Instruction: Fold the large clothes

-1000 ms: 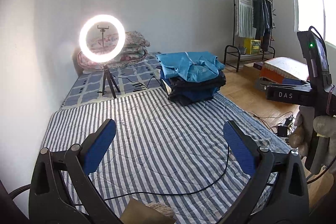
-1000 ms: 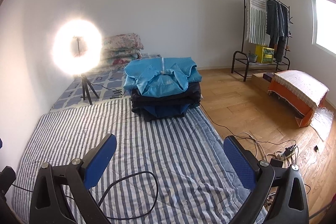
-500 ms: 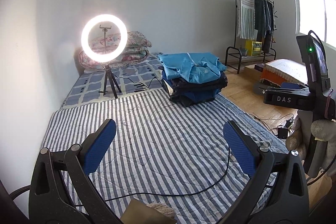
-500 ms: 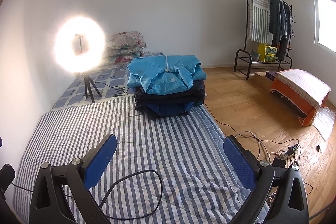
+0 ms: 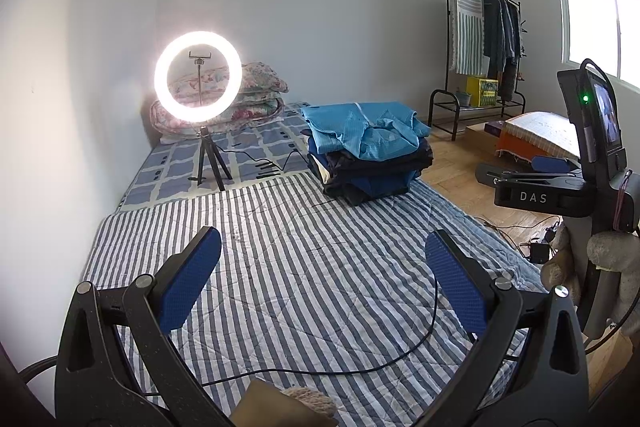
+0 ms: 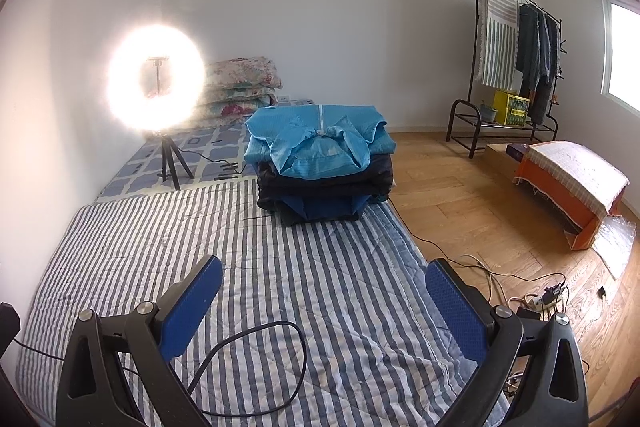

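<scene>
A pile of folded clothes (image 5: 368, 155) (image 6: 322, 165) sits at the far right of the striped quilt (image 5: 304, 267) (image 6: 280, 267), with a light blue garment (image 6: 316, 139) on top and dark ones beneath. My left gripper (image 5: 322, 263) hovers open above the quilt's middle, well short of the pile, with nothing between its blue pads. My right gripper (image 6: 322, 291) is also open and empty, over the quilt's near right part. In the left wrist view the right gripper's body (image 5: 560, 191), held by a gloved hand (image 5: 612, 255), shows at the right edge.
A lit ring light on a tripod (image 5: 199, 79) (image 6: 158, 79) stands far left, by stacked floral bedding (image 6: 240, 91). A black cable (image 5: 360, 359) (image 6: 256, 355) loops over the near quilt. On the wooden floor: a clothes rack (image 6: 516, 47), an orange covered box (image 6: 568, 183), cables and a power strip (image 6: 548, 295).
Both grippers have shifted slightly left and forward, so the pile and ring light sit a little further right in each view. Both stay open and empty.
</scene>
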The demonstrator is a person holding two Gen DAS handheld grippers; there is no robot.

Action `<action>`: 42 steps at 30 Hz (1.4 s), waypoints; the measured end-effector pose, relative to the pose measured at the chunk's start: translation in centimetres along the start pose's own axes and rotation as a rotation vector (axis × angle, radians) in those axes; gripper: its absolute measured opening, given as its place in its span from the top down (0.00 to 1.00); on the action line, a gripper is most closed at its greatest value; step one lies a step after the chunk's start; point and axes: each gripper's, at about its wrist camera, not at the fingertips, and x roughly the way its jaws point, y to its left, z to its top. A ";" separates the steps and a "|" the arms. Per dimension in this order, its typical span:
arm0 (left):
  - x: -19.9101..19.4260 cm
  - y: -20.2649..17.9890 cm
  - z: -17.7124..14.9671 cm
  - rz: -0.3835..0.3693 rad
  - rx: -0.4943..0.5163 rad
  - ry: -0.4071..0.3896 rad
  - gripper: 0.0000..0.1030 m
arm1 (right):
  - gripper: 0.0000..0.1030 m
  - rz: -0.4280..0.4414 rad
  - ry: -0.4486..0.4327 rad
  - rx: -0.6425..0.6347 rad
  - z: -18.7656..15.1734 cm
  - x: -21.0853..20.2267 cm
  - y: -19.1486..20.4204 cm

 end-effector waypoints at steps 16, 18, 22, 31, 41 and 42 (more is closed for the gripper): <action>-0.1 0.0 0.1 0.002 0.000 -0.001 0.00 | 0.00 -0.003 -0.003 0.001 0.0 0.0 -0.2; -0.1 0.0 0.1 0.002 0.002 -0.001 0.00 | 0.00 -0.002 -0.002 0.002 0.0 0.0 -0.2; -0.2 0.0 0.2 0.003 0.001 -0.002 0.00 | 0.00 -0.003 0.000 0.001 0.0 0.0 -0.2; -0.1 0.1 0.3 0.004 0.002 -0.003 0.00 | 0.00 0.000 0.000 -0.005 -0.1 0.3 -0.3; 0.0 0.4 0.7 0.011 0.007 -0.006 0.00 | 0.00 0.000 0.004 -0.001 -0.1 0.4 -0.4; 0.0 0.4 0.7 0.012 0.007 -0.006 0.00 | 0.00 0.000 0.005 -0.001 -0.1 0.4 -0.4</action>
